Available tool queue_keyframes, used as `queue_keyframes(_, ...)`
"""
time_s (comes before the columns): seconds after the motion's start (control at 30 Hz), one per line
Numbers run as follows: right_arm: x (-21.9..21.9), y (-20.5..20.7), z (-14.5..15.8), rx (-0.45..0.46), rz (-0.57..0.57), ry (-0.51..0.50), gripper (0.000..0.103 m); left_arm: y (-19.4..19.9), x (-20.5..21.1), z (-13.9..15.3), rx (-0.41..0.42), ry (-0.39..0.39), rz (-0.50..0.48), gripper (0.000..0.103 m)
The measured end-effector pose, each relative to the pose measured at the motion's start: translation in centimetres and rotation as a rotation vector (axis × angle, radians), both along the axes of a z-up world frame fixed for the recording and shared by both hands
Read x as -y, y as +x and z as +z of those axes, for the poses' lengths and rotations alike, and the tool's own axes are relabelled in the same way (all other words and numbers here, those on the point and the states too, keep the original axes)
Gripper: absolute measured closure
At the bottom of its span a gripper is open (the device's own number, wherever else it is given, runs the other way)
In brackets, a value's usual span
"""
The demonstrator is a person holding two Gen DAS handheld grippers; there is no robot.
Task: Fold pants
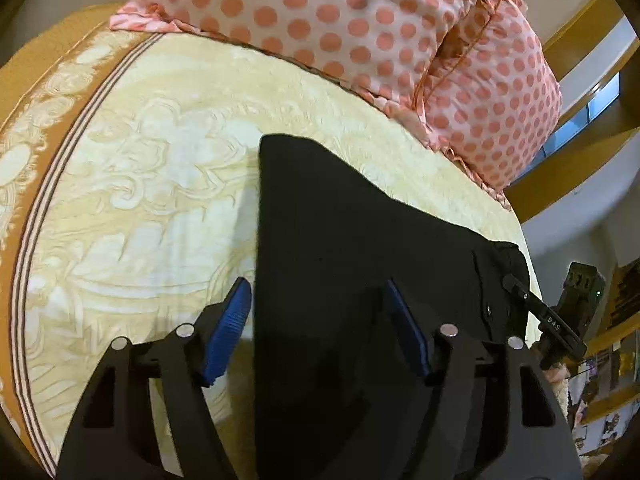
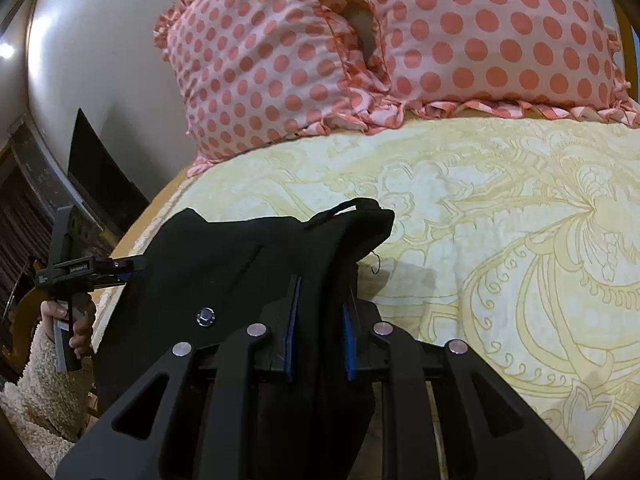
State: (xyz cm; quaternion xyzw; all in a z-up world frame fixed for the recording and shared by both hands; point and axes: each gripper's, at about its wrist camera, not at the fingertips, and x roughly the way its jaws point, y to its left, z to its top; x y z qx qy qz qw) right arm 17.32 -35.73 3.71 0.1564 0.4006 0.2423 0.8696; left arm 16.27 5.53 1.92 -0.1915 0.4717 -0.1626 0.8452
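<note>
On the bed point(image 1: 140, 200), the black pants point(image 1: 340, 220) run from about 12 o'clock down to 6 o'clock in the left wrist view, lying flat in a long dark panel. The polka-dot pillows point(image 1: 360, 20) sit well beyond them.

The left claw point(image 1: 316, 286) is released. Its blue pads point(image 1: 232, 332) are spread wide across the pants' left edge, one over the bedspread at 8 o'clock and the other over the cloth at 4 o'clock. It grips nothing.

At 3 o'clock in the same view, the right claw point(image 1: 516, 286) reaches in and pinches the waist end. The letters "DAS" can be read on its side.

In the right wrist view, the left hand point(image 2: 78, 320) holds its tool at 9 o'clock. A small label on that tool is too blurred to read. A metal button point(image 2: 205, 315) shines on the waistband at 7 o'clock. The right claw is clenched on a bunched fold of the pants, which stands up between its pads.

The cloth looks soft, limp and fairly light, with a matte weave that should not slip. It will probably sag and crease wherever it is unsupported. The waistband and hems look thicker, so these and the side seams seem the surest places to grip, with one claw at each corner. No brand shows on the pants.
</note>
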Motion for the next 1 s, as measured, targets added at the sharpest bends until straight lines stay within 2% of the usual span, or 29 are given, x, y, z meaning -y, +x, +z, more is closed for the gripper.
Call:
queue_keyframes(0.13,0.6,0.7,-0.9,-0.064,-0.022,0.029,0.072,0.2,1.0,-0.1,-0.011,0.002,-0.038,0.043)
queue_keyframes(0.2,0.8,0.8,-1.3,-0.077,-0.019,0.067,0.073,-0.1,1.7,-0.1,0.01,0.063,-0.035,0.055)
queue_keyframes(0.23,0.7,0.5,-0.9,-0.057,-0.008,0.073,0.081,-0.4,1.9,0.0,0.024,0.09,-0.029,0.069)
queue_keyframes(0.27,0.5,0.2,-0.5,-0.031,0.003,0.064,0.082,-0.4,2.1,0.1,0.034,0.104,-0.026,0.079)
queue_keyframes(0.33,-0.2,-0.4,0.8,0.029,0.017,0.022,0.085,-0.8,2.0,0.6,0.056,0.104,-0.026,0.092)
queue_keyframes(0.6,-0.7,1.6,3.6,0.071,0.028,-0.017,0.086,0.5,3.0,3.1,0.088,0.144,-0.037,0.095)
queue_keyframes(0.83,-0.7,7.0,6.0,0.178,-0.04,-0.09,0.087,6.3,5.1,6.3,0.19,0.207,-0.014,0.096)
queue_keyframes(1.0,-0.2,11.1,4.7,0.177,-0.083,-0.132,0.087,11.5,5.4,5.4,0.184,0.195,0.022,0.095)
